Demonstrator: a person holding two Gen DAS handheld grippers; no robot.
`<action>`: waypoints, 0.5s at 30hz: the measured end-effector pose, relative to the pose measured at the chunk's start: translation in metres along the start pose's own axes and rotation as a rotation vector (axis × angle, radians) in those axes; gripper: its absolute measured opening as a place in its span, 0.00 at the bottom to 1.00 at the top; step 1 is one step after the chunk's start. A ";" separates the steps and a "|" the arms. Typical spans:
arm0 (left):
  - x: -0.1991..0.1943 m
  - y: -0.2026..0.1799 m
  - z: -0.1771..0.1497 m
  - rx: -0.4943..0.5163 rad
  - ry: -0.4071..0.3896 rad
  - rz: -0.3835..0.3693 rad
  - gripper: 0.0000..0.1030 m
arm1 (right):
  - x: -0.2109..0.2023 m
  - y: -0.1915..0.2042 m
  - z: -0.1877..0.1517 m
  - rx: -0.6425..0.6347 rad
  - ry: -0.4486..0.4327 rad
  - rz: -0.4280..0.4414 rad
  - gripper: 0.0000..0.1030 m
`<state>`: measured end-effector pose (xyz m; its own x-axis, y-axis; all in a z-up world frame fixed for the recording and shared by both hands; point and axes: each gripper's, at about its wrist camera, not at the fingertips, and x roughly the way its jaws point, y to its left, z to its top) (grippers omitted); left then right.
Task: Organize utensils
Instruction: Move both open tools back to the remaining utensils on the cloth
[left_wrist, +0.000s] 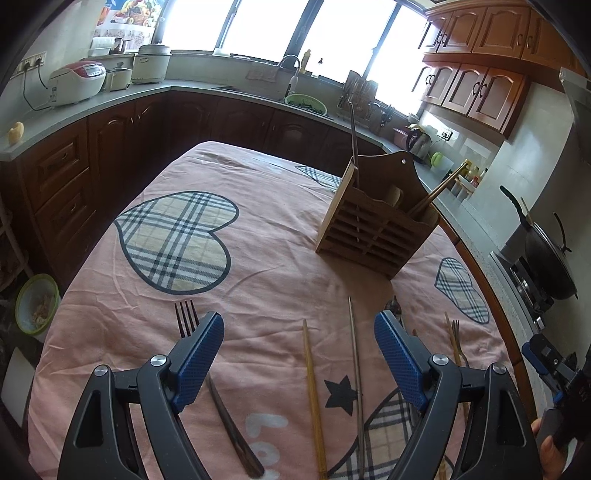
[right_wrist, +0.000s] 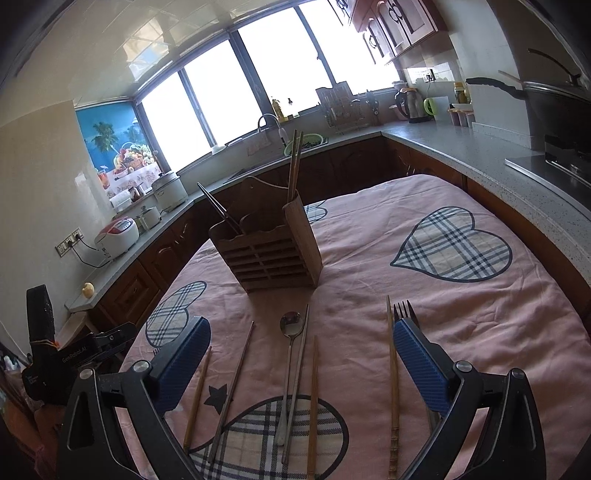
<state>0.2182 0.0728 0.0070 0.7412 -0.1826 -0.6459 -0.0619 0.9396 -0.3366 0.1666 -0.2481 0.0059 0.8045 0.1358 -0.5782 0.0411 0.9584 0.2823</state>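
A wooden slatted utensil holder (left_wrist: 373, 229) stands on the pink tablecloth (left_wrist: 266, 258), with chopsticks (left_wrist: 437, 190) leaning in it; it also shows in the right wrist view (right_wrist: 269, 251). My left gripper (left_wrist: 299, 328) is open and empty above a dark fork (left_wrist: 186, 317), a wooden chopstick (left_wrist: 314, 398) and a metal chopstick (left_wrist: 356, 369). My right gripper (right_wrist: 301, 332) is open and empty above a metal spoon (right_wrist: 290, 325), several loose chopsticks (right_wrist: 393, 369) and a fork (right_wrist: 404, 312) by its right finger.
Kitchen counters (left_wrist: 110, 107) wrap around the table, with a rice cooker (left_wrist: 77, 81), sink (left_wrist: 295, 98) and kettle (left_wrist: 417, 142). A wok (left_wrist: 546, 254) sits on the stove at right. A bowl (left_wrist: 37, 304) lies on the floor at left.
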 end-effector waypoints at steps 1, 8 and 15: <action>-0.001 0.001 -0.002 -0.001 0.004 0.001 0.81 | 0.000 -0.001 -0.003 0.001 0.005 0.001 0.97; 0.001 0.002 -0.005 -0.004 0.027 0.014 0.81 | 0.001 0.001 -0.014 0.002 0.026 -0.006 0.97; 0.009 0.001 -0.006 0.001 0.049 0.021 0.81 | 0.005 0.002 -0.016 -0.003 0.036 -0.010 0.97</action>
<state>0.2206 0.0708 -0.0029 0.7059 -0.1764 -0.6860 -0.0765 0.9438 -0.3215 0.1614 -0.2411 -0.0087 0.7820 0.1351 -0.6085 0.0470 0.9607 0.2737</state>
